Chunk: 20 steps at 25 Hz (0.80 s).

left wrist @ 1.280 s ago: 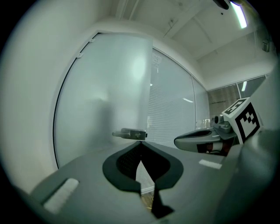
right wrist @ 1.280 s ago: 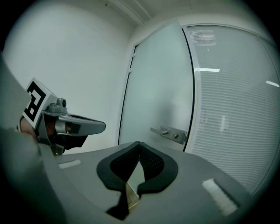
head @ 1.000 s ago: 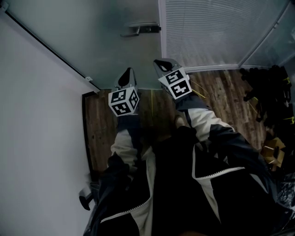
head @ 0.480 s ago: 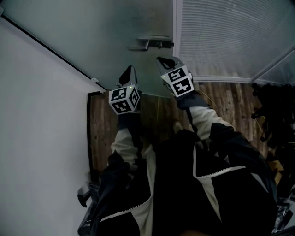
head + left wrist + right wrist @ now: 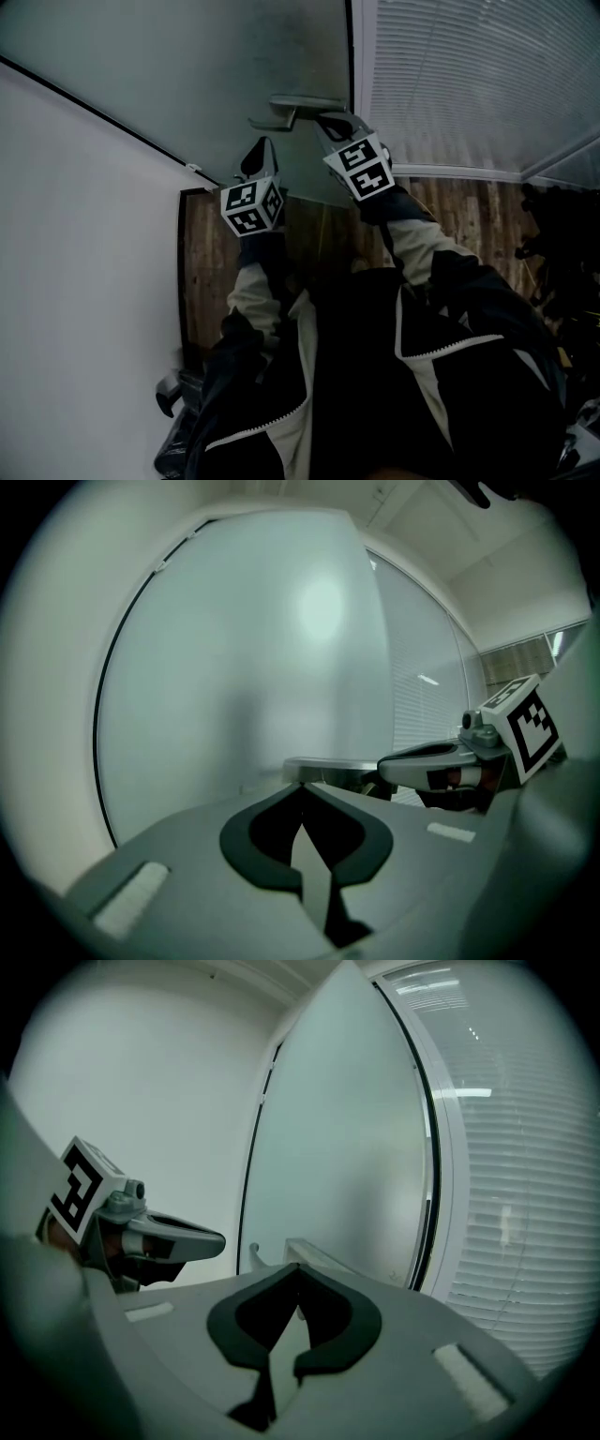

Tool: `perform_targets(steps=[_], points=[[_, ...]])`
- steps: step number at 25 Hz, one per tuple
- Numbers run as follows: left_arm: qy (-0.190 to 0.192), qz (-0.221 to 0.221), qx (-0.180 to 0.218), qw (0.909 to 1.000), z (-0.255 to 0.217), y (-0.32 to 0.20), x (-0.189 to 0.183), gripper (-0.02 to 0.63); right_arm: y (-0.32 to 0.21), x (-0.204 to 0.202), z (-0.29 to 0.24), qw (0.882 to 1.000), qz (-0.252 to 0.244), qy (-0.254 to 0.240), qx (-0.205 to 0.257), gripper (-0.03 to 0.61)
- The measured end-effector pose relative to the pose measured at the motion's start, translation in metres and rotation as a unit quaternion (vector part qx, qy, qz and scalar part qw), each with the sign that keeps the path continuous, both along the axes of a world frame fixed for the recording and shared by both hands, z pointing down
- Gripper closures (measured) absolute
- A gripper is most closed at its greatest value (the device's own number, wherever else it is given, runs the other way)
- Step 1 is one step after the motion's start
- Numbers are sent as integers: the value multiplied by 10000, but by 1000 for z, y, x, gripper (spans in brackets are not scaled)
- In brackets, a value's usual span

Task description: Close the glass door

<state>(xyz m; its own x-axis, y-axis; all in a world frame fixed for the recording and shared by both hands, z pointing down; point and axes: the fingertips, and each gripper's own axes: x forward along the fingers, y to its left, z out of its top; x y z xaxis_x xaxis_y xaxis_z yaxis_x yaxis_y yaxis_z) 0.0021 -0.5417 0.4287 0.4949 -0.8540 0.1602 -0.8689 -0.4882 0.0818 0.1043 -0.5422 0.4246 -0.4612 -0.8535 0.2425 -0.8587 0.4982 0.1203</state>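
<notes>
Left tongs (image 5: pixel 264 143), right tongs (image 5: pixel 329 119) neared door handle (image 5: pixel 302 101).

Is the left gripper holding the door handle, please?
No: in the left gripper view the left gripper has its jaws together with nothing between them, and the door handle shows beyond their tips.

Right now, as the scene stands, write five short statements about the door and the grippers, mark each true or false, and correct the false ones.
1. The jaws of the left gripper and of the right gripper are together, with nothing between them. True.
2. The glass door has a round knob. False: it has a lever handle.
3. In the head view, the right gripper is nearer the lever handle than the left gripper is. True.
4. The floor is grey carpet. False: it is wood planking.
5. Slatted blinds show in the panel right of the glass door. True.
</notes>
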Motion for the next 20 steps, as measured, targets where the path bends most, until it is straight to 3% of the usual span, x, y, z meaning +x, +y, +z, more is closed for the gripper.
perform_targets(steps=[6, 15, 19, 20], points=[[14, 76, -17, 10000, -2, -19, -6, 612, -13, -2, 2, 9999, 114, 33, -26, 574], [-143, 617, -14, 9980, 2, -26, -16, 612, -15, -18, 6, 9983, 482, 316, -44, 574], [-127, 845, 14, 9963, 0, -25, -13, 612, -15, -33, 4, 9937, 288, 1086, 48, 568], [-128, 894, 21, 9959, 0, -25, -12, 612, -15, -38, 6, 9902, 160, 1386, 30, 519]])
